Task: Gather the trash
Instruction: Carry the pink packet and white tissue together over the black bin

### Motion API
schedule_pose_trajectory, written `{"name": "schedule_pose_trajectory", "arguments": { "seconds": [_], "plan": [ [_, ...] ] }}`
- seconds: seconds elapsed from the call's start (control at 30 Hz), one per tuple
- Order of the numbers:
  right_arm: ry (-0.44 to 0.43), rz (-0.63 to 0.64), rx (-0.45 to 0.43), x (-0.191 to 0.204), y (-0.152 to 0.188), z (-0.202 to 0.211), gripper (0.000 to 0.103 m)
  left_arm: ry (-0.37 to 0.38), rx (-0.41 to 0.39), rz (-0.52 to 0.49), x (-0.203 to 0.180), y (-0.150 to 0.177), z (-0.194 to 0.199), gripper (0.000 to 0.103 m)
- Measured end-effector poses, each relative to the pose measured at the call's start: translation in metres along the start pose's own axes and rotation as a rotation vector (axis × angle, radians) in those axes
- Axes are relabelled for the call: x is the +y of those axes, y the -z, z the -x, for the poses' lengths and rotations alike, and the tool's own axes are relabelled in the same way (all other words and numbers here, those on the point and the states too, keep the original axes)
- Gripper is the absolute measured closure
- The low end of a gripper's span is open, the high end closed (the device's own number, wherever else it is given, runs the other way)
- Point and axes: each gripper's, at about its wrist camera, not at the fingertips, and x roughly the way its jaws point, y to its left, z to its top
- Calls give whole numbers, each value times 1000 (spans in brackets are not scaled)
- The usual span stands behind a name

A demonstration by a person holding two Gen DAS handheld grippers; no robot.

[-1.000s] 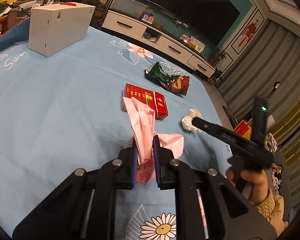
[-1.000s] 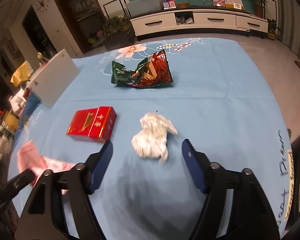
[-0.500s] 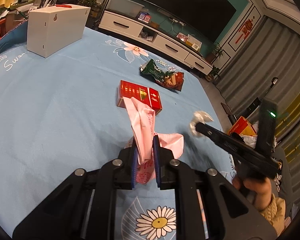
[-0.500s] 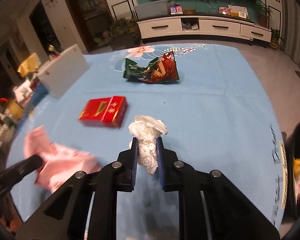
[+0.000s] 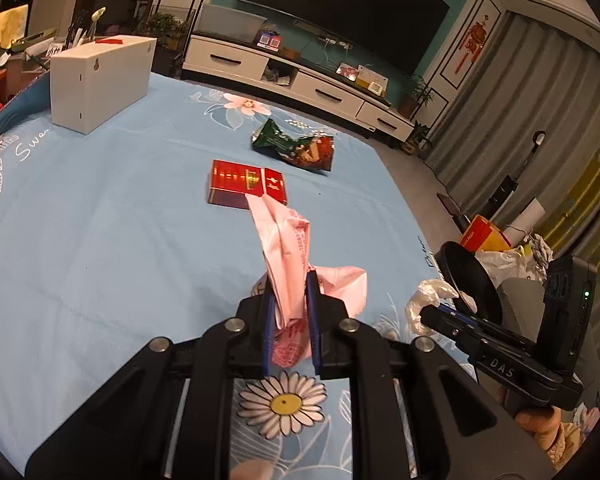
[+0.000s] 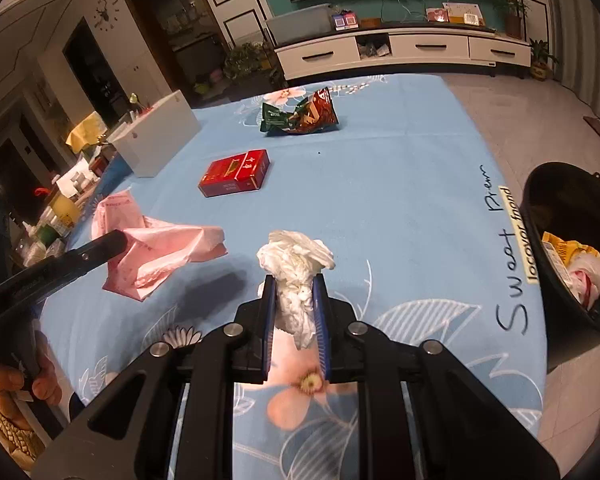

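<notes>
My left gripper (image 5: 291,280) is shut on a crumpled pink wrapper (image 5: 286,240), held above the blue flowered tablecloth (image 5: 100,220). My right gripper (image 6: 295,282) is shut on a crumpled white tissue (image 6: 296,264), lifted off the cloth near the table's right edge. From the right wrist view the pink wrapper (image 6: 156,248) hangs at the left in the other gripper. The white tissue (image 5: 424,300) shows at the right of the left wrist view. A black trash bin (image 6: 568,240) with trash inside stands beside the table on the right.
A red flat box (image 5: 246,182) and a green and red snack bag (image 5: 296,148) lie mid-table. A white box (image 5: 100,80) stands at the far left. Cluttered items crowd the left table edge (image 6: 60,208). A person's hand (image 6: 16,384) holds the left gripper.
My right gripper closed on the white tissue, lifted it and carried it right toward the bin. My left gripper, still holding the pink wrapper, moved right a little.
</notes>
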Motion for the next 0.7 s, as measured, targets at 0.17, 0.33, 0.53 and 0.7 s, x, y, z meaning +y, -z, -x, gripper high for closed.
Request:
{"name": "schedule_pose_trajectory", "arguments": {
  "seconds": [0.17,0.33,0.53,0.7],
  "plan": [
    [-14,-8,-40,0,0,19,84,5,-9,-33,-14,2,10,88],
    [-22,-21,-87,-5,-1,39,84,12,-18,-72,-30,4,18,88],
    [-16,-40,-132,-17,-1,60,84,19,-20,-113,-47,4,22,88],
    [1,-72,-165,-32,-1,73,84,25,-15,-149,-62,5,18,88]
  ]
}}
